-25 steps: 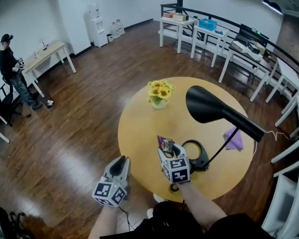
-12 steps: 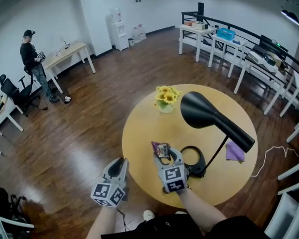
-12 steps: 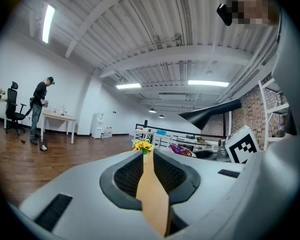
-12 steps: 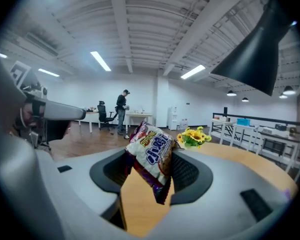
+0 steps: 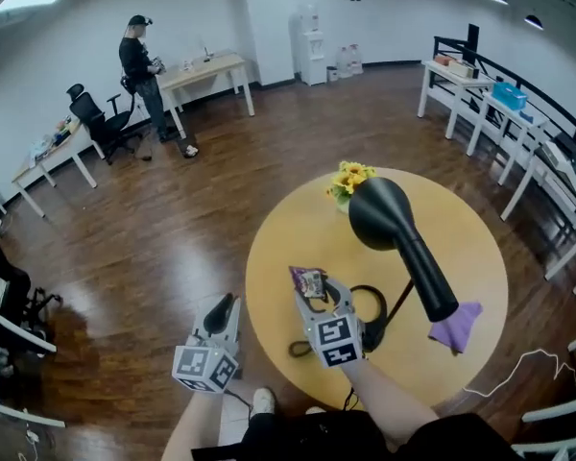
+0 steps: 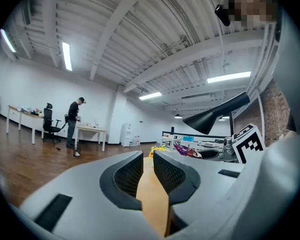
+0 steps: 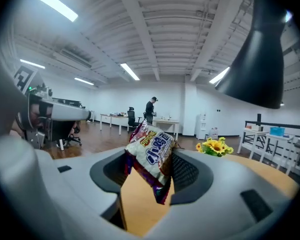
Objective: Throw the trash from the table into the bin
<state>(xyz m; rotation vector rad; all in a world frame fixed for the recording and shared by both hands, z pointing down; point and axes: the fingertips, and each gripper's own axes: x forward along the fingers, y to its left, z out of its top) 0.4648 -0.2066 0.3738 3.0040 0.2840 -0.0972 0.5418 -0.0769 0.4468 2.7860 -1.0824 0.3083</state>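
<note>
I'm in an open-plan office: dark wood floor (image 5: 173, 229), work desks (image 5: 208, 66) along the white walls, a wheeled office chair (image 5: 94, 123), a water dispenser (image 5: 310, 35) in the far corner, strip lights (image 6: 66, 55) on the exposed ceiling, and 1 person (image 5: 139, 60) standing at a desk. My round desk (image 5: 278, 248) carries a black lamp (image 5: 384, 221) and sunflowers (image 5: 350, 178).

A vase of yellow flowers (image 5: 348, 179), a black lamp (image 5: 389, 221) and a purple cloth (image 5: 456, 327) are set on the round wooden table (image 5: 288, 248).

Left gripper (image 5: 225, 305), right gripper (image 5: 316, 298) swung left (head too); snack wrapper (image 5: 307, 279) carried along
</note>
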